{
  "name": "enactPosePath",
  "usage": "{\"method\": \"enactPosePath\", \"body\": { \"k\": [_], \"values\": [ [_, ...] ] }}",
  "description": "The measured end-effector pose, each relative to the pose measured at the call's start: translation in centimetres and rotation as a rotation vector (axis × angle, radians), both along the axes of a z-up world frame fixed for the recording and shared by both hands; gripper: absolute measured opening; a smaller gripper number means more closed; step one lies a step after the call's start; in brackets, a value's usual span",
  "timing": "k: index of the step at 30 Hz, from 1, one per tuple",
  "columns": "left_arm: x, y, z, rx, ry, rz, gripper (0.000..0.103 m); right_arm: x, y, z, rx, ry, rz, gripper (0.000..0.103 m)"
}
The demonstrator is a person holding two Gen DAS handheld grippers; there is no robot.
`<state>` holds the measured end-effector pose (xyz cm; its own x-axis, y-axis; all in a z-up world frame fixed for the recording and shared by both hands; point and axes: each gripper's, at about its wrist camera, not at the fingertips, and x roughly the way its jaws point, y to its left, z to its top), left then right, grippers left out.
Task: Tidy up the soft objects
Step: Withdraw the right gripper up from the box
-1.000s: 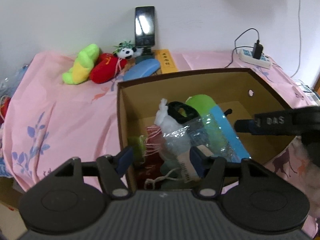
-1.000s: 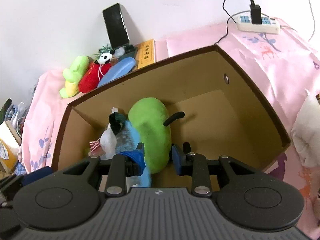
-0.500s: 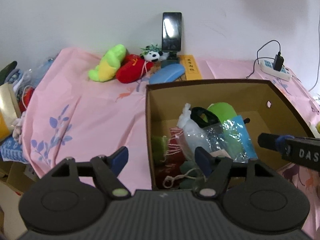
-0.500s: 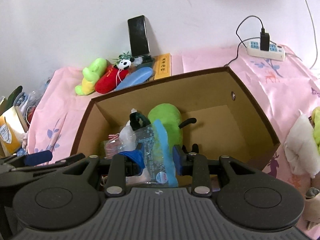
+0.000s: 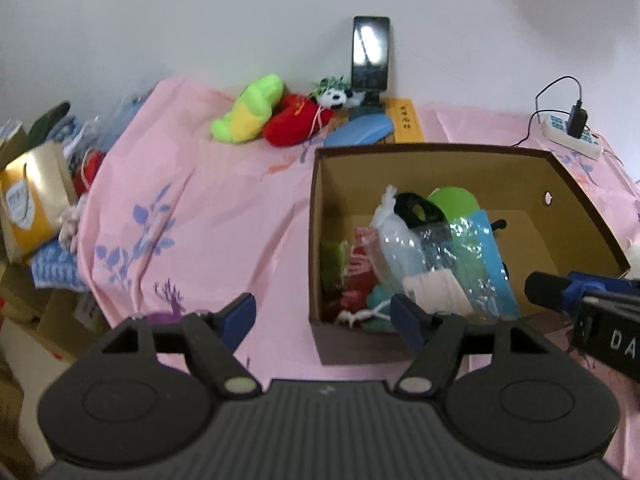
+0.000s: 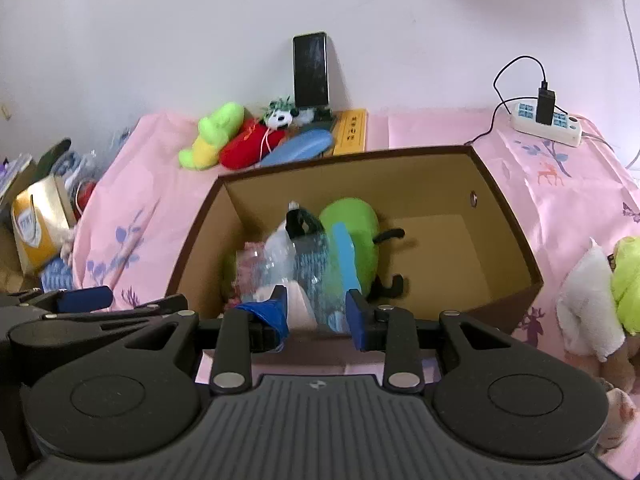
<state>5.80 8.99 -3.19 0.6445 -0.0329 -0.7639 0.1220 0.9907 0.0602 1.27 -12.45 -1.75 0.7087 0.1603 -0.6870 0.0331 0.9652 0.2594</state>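
Observation:
A brown-rimmed cardboard box [image 5: 436, 152] [image 6: 504, 200] stands on the pink cloth. Inside lie a green plush [image 6: 356, 224], a clear plastic package with a blue card [image 5: 456, 256] [image 6: 320, 260], a white bag and a red knitted piece [image 5: 356, 264]. My left gripper [image 5: 322, 314] hangs open over the box's near left corner, holding nothing. My right gripper [image 6: 316, 310] is partly open above the box's front edge, and I see the package in the box through its gap. At the back lie a yellow-green plush [image 5: 248, 110], a red plush [image 5: 294, 122], a panda [image 5: 334, 96] and a blue plush [image 5: 358, 130].
A phone [image 5: 370, 54] leans on the wall beside a yellow box [image 5: 406, 124]. A power strip [image 6: 546, 124] with a charger sits back right. White and lime plush toys [image 6: 592, 296] lie right of the box. A paper bag [image 5: 28, 200] and clutter crowd the left edge.
Both grippers have pulled back and up out of the box. The left jaws opened wider and came away from the plastic package, which now rests in the box.

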Motion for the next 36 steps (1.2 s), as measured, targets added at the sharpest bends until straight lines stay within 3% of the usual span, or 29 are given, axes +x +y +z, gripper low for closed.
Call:
{"method": "enactPosePath", "body": {
  "k": [16,23,32,36],
  "values": [
    [-4.3,-5.3,-2.8,0.035,0.156,0.068,0.075,-3.9,-4.0,-1.9,0.011,0.108,0.093,0.015],
    [-5.9,-6.3,-3.4,0.063,0.185,0.112,0.075,-4.7,-5.0,-2.5,0.037,0.141,0.139,0.015],
    [-4.9,-5.7,-2.6,0.115,0.197,0.103,0.075,-3.7,-4.8,-2.4,0.081,0.192,0.153,0.015],
    [-3.3,-5.2,-1.7,0.094,0.195,0.078,0.075,-2.6,-4.4,-1.6,0.087,0.199,0.134,0.016]
  ]
}}
